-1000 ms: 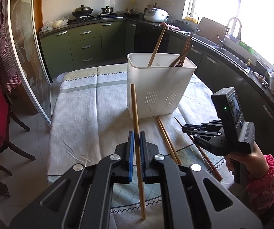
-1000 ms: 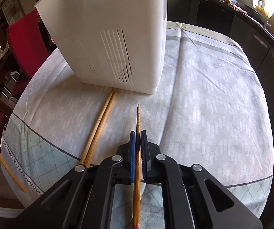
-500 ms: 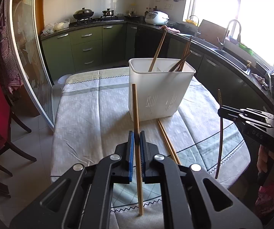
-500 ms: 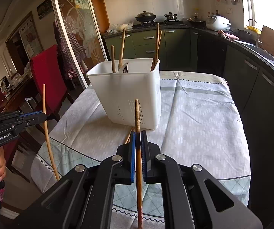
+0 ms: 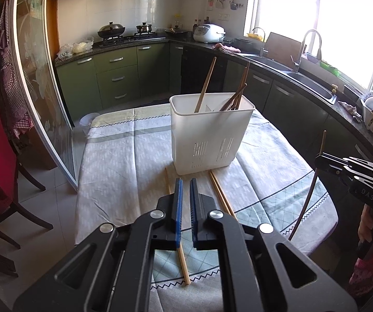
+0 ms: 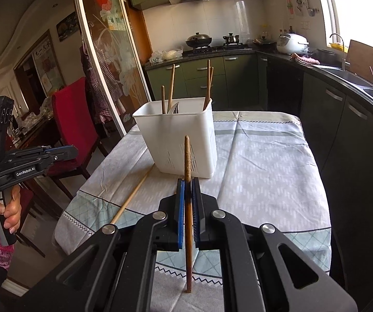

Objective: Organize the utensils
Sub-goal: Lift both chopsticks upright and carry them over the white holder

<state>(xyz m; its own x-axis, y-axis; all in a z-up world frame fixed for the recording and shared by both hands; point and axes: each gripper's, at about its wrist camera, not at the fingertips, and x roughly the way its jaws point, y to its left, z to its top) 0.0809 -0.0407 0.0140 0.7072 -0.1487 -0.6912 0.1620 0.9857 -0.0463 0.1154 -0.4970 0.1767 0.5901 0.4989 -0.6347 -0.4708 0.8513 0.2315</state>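
A white utensil holder [image 5: 210, 135] stands on the table with several chopsticks in it; it also shows in the right wrist view [image 6: 178, 137]. My left gripper [image 5: 185, 189] is slightly open and empty, above the table's near edge. A light chopstick [image 5: 180, 252] lies on the cloth under it. Two more chopsticks [image 5: 220, 195] lie side by side by the holder. My right gripper [image 6: 187, 189] is shut on a dark brown chopstick [image 6: 187, 161], held upright off the table's right side [image 5: 308, 195]. The left gripper shows at the far left of the right wrist view [image 6: 64, 152].
The table [image 5: 124, 156] has a pale patterned cloth. A red chair [image 6: 72, 124] stands at its left side. Dark green cabinets, a sink [image 5: 308, 83] and a stove line the far walls. One chopstick [image 6: 132, 197] lies near the table's left front.
My left gripper opened and let go of its light chopstick, which now lies on the cloth. Both grippers pulled back and rose; the right still holds its dark chopstick.
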